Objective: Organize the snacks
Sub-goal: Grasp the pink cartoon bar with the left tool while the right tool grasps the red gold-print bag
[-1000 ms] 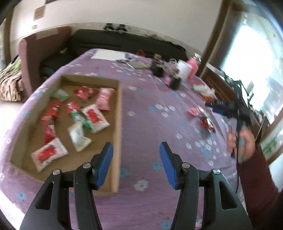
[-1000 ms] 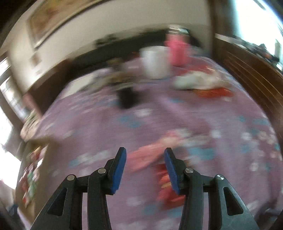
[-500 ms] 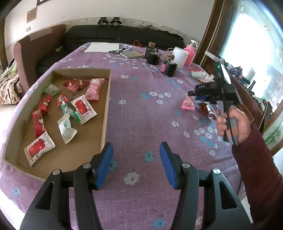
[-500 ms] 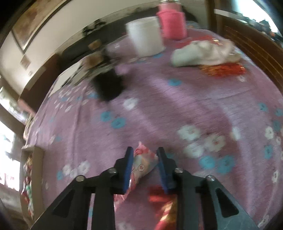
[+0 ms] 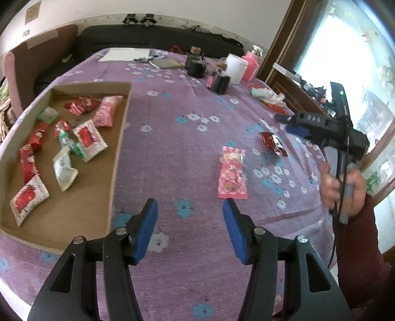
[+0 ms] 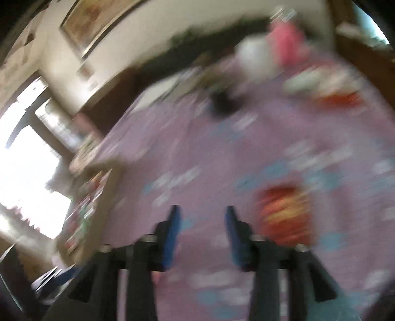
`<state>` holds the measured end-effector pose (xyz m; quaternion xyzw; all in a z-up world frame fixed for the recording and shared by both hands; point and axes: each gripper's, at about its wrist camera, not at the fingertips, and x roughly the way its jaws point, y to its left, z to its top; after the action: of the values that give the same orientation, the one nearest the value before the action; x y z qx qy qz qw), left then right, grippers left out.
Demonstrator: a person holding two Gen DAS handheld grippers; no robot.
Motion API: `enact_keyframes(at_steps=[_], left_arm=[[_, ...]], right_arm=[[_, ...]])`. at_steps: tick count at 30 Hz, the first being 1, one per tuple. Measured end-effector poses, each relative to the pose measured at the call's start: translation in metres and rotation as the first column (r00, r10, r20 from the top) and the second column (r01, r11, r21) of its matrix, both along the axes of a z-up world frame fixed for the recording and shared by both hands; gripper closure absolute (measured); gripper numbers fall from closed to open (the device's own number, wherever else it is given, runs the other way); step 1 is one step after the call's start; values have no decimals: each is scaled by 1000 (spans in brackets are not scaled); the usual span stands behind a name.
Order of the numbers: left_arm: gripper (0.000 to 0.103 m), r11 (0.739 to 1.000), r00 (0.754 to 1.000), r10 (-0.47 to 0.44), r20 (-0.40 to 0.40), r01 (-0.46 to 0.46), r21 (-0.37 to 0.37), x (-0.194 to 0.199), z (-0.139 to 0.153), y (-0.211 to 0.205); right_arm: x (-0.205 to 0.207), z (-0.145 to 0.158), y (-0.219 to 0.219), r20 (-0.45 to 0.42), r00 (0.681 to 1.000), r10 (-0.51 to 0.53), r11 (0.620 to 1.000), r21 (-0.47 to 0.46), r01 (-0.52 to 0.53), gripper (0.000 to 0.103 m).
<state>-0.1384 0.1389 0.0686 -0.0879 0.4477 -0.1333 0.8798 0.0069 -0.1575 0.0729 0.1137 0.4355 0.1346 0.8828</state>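
Purple flowered cloth was spread over the table (image 5: pixel 187 153), where a cardboard tray (image 5: pixel 118 158) was kept at one side for collected snacks. Both the left gripper (image 5: pixel 190 222) and the right gripper (image 6: pixel 201 222) were held apart and empty. Between tray and right gripper, a flat pink packet (image 5: pixel 232 172) was seen lying loose, crimped at both ends.

We see a cream wall (image 5: pixel 172 12) behind a long black sofa (image 5: pixel 148 34), with a pink armchair (image 5: pixel 29 66) at the left. The worktop wears a purple flowered cloth (image 5: pixel 172 148). Bright daylight floods through a large window (image 5: pixel 350 61) framed in dark wood. The right wrist view is blurred; a framed picture (image 6: pixel 98 22) hangs there.
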Motion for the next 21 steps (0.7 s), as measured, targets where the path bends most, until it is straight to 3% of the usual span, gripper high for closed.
enact_keyframes(at_steps=[1,4,9,14,18,21], left_arm=[[39,1000,1000,-2,-8,2,1,1,-1,-3],[38,1000,999,-19,-30,19,0,4,-7,-15],[38,997,998,-34,-50,37,73,8,-9,-34],[38,990,999,-27,-47,33,137,16,-9,-45],[38,986,998,-30,-47,38,162,29,-12,-59],[38,982,998,-48,-49,56,180,43,-17,-75]], right_arm=[[0,4,-14,25,998,-62,997,-39,63,44],[1,-3,-38,13,990,-138,987,-79,138,44],[-1,-34,-44,-50,988,-148,983,-116,141,44],[2,-50,-25,-15,991,-134,977,-170,129,44],[0,-53,-19,26,993,-112,966,-231,115,66],[-2,-52,-25,30,993,-116,972,-202,120,69]])
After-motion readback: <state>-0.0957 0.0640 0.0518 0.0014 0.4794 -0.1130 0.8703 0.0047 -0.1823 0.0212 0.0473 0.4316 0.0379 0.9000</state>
